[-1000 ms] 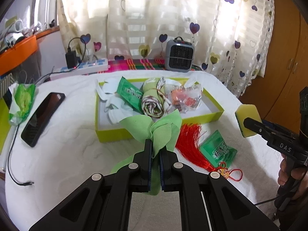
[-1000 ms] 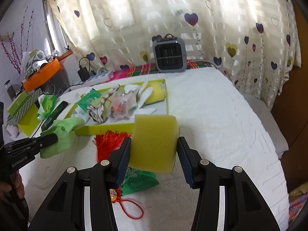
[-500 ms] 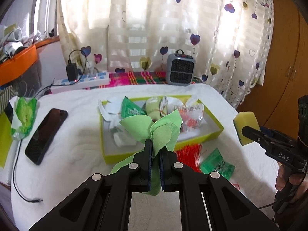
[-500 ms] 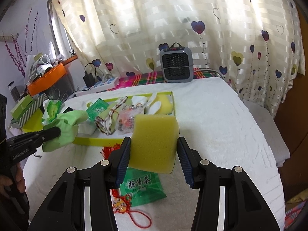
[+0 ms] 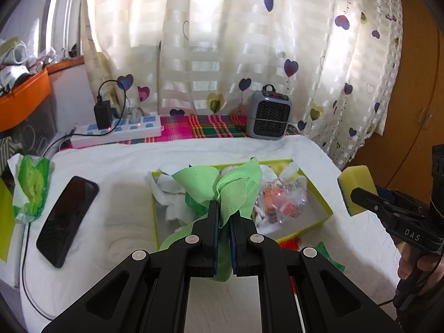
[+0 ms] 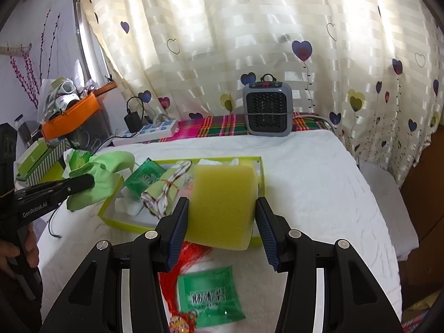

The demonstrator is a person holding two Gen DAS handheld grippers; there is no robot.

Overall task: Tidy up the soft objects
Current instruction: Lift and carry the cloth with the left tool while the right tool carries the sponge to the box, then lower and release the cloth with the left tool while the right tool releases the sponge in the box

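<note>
Right wrist: heater (image 6: 267, 108) beyond tray (image 6: 122, 222)

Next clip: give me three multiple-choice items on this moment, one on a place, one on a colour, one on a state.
1. Where does the black phone lie?
A. in the box
B. on the white cover, left of the yellow-green box
C. on the heater

2. What colour is the cloth in the left gripper?
A. green
B. red
C. blue

3. How is the yellow sponge?
A. lying in the box
B. on the floor
C. clamped in the right gripper

Answers:
1 B, it rests outside the box.
2 A, light green folds.
3 C, fingers press both sides.
</note>
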